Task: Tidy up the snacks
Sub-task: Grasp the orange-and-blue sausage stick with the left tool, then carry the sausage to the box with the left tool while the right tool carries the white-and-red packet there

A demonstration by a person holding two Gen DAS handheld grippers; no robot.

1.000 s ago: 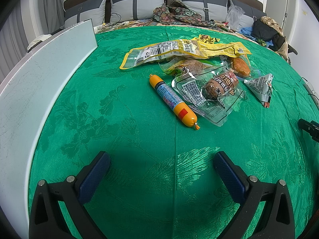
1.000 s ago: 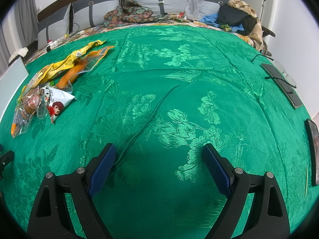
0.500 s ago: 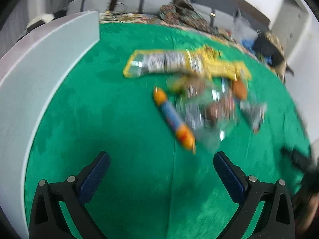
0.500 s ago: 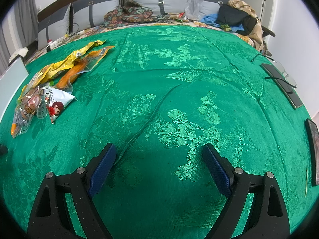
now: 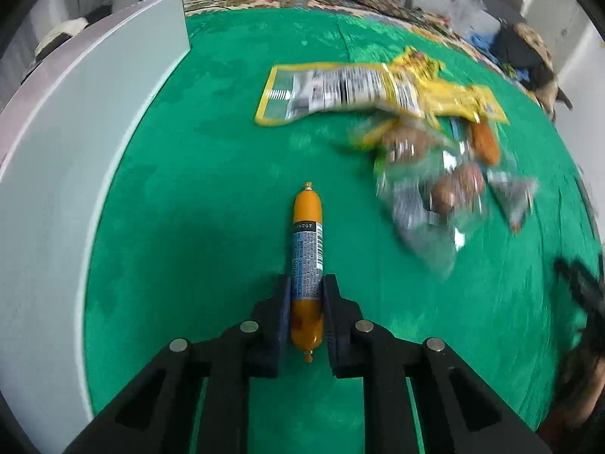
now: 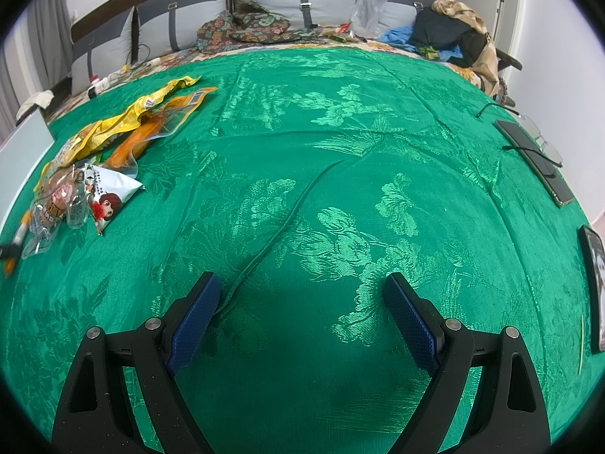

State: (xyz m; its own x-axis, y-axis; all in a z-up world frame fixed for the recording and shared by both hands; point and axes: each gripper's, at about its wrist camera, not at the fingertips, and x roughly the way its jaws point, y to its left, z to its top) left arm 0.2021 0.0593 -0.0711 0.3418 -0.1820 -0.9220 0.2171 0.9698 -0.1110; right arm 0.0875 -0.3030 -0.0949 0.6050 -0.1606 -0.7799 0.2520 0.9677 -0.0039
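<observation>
My left gripper (image 5: 306, 287) is shut on an orange sausage stick with a blue label (image 5: 307, 242), gripping its near half; the stick points away from me over the green cloth (image 5: 211, 174). A pile of snack packets lies beyond to the right: a long yellow packet (image 5: 363, 90), clear packets with brown snacks (image 5: 446, 185) and a small white packet (image 5: 514, 196). The pile also shows at the left in the right wrist view (image 6: 94, 166), with the white cartoon packet (image 6: 113, 193). My right gripper (image 6: 302, 314) is open and empty over bare cloth.
A white board or box wall (image 5: 60, 151) stands along the left edge of the cloth. Pillows and clothes (image 6: 264, 26) lie at the far end. Phones or tablets and glasses (image 6: 537, 159) lie at the right edge.
My left gripper has moved forward to the sausage stick and shut on it; the stick now lies lengthwise between the fingers. The right gripper has not moved.
</observation>
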